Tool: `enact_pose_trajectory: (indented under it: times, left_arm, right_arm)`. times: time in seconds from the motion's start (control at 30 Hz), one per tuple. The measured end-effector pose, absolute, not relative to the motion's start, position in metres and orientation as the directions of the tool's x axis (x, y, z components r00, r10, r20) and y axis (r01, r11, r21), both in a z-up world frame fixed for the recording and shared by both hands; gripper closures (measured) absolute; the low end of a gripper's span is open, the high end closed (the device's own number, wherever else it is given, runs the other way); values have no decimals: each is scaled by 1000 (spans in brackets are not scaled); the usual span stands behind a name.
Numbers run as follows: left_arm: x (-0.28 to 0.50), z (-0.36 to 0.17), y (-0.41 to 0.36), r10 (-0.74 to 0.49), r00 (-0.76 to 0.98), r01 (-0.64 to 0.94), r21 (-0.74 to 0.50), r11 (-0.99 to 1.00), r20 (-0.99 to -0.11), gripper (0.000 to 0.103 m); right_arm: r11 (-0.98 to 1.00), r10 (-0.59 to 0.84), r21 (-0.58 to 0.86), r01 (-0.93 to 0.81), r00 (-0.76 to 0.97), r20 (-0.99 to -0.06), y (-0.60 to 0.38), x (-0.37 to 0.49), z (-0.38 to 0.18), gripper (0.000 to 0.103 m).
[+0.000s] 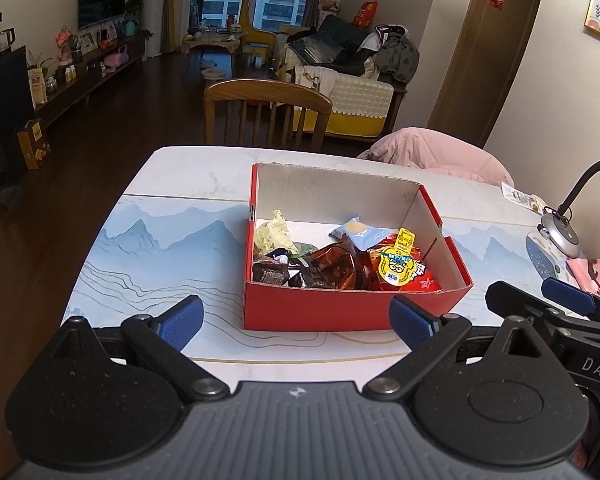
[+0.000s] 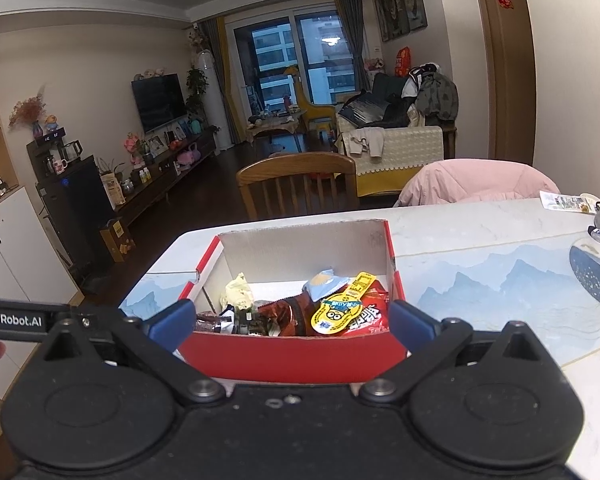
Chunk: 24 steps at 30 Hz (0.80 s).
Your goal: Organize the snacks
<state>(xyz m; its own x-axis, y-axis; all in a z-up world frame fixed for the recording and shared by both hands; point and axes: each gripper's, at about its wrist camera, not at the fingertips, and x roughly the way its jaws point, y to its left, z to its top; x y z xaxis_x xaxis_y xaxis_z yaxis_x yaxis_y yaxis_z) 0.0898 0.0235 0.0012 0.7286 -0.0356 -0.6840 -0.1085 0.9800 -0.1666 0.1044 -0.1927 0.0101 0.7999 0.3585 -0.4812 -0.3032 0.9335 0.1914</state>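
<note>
1. A red cardboard box [image 1: 340, 308], open at the top and white inside, stands on the worktop [image 1: 188, 176] near its front edge, roughly midway along it.
2. The snacks lie inside the box, heaped against its near wall: a yellow cartoon-face packet [image 1: 396, 262] on top of a red bag [image 1: 422, 280], a brown foil bag [image 1: 336, 266], a pale blue packet [image 1: 358, 234], a cream wrapper [image 1: 270, 234] and dark wrappers [image 1: 274, 272] at the near left corner.
3. The left hand-held gripper [image 1: 296, 320] hangs before the box's near wall, fingers spread wide, nothing between them.
4. The right hand-held gripper [image 2: 292, 320] faces the same wall, fingers likewise spread apart and empty, one to each side of the box front.
5. A landscape-printed mat [image 1: 152, 248] covers the worktop under the box.
6. A wooden chair [image 1: 266, 114] stands at the far edge.
</note>
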Motion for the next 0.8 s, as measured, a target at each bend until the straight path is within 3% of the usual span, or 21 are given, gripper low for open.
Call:
enact_pose_trajectory:
  times: [0.8]
  left_arm:
    - [87,-5,21,-15,721,-128,-154,980,-693,3]
  right_arm:
    - [936,353,195,-294,795,-494,-195,105,4,0]
